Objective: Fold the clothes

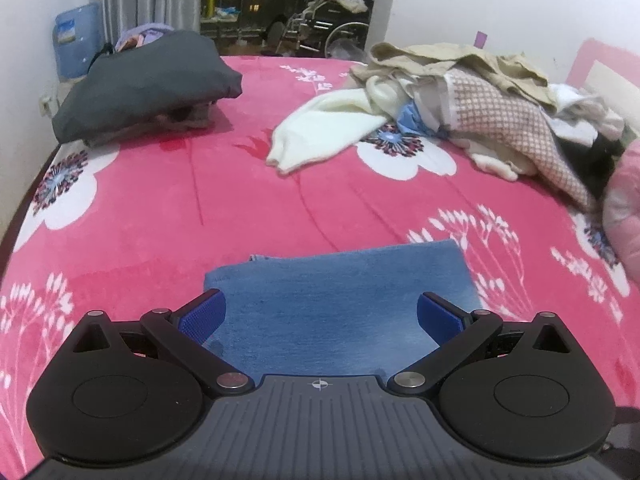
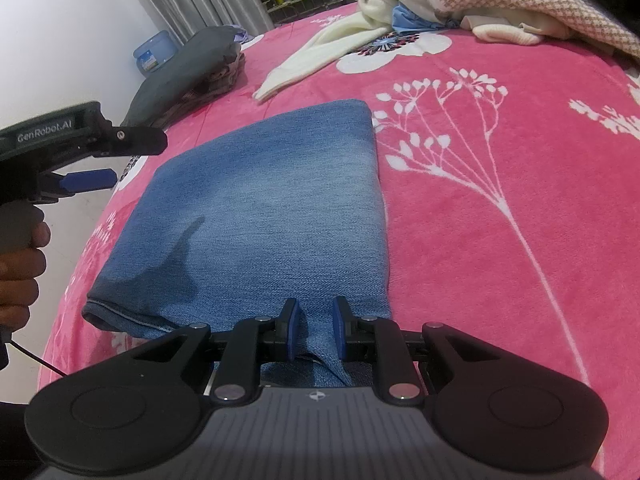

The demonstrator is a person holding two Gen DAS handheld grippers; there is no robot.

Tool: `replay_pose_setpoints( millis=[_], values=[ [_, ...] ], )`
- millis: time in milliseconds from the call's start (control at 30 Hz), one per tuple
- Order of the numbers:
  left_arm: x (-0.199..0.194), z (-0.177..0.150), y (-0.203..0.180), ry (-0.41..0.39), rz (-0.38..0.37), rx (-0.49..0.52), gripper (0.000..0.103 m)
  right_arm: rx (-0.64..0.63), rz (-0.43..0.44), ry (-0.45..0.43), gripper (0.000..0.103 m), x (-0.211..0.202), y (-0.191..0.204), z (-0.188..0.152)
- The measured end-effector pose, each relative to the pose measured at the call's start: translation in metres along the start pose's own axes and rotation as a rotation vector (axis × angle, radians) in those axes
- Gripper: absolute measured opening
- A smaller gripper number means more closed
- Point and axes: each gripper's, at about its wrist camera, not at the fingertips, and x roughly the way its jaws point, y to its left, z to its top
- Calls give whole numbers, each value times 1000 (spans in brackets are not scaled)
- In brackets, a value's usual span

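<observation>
Folded blue jeans (image 1: 340, 300) lie on the pink flowered bedspread (image 1: 200, 200); they also show in the right wrist view (image 2: 272, 208). My left gripper (image 1: 322, 312) is open and empty, hovering over the jeans' near edge. It appears from the side in the right wrist view (image 2: 120, 160), held to the left of the jeans. My right gripper (image 2: 316, 332) is nearly closed, with a raised fold of the jeans' near edge between its blue pads (image 2: 339, 332).
A pile of unfolded clothes (image 1: 480, 100) with a cream garment (image 1: 328, 128) lies at the far right of the bed. A folded dark grey stack (image 1: 148, 84) sits at the far left. A pink quilt (image 1: 624, 216) is at the right edge.
</observation>
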Motion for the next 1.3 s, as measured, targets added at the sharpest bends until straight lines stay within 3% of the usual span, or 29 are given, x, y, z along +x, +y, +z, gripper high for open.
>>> replay_pose_setpoints(
  millis=[300,467,567,800,1100,1167,1300],
  values=[
    [-2,-11,-16,-29,9,126,100,0,1,0,19,0,-1,0],
    [-3,-16,-23,-45,30,189,94,-1,1,0,19,0,-1,0],
    [-2,-17,-23,-36,36,198,83,-1,1,-1,19,0,-1,0],
    [3,-20,-23,-4,59,210,75,-2,0,-1,19,0,0,-1],
    [16,-28,-21,65,94,233,77,-3,0,-1,19,0,0,-1],
    [25,-32,-17,107,108,224,80,-3,0,-2,19,0,0,-1],
    [29,-34,-11,114,100,191,85,-5,-1,-2,19,0,0,-1]
  ],
)
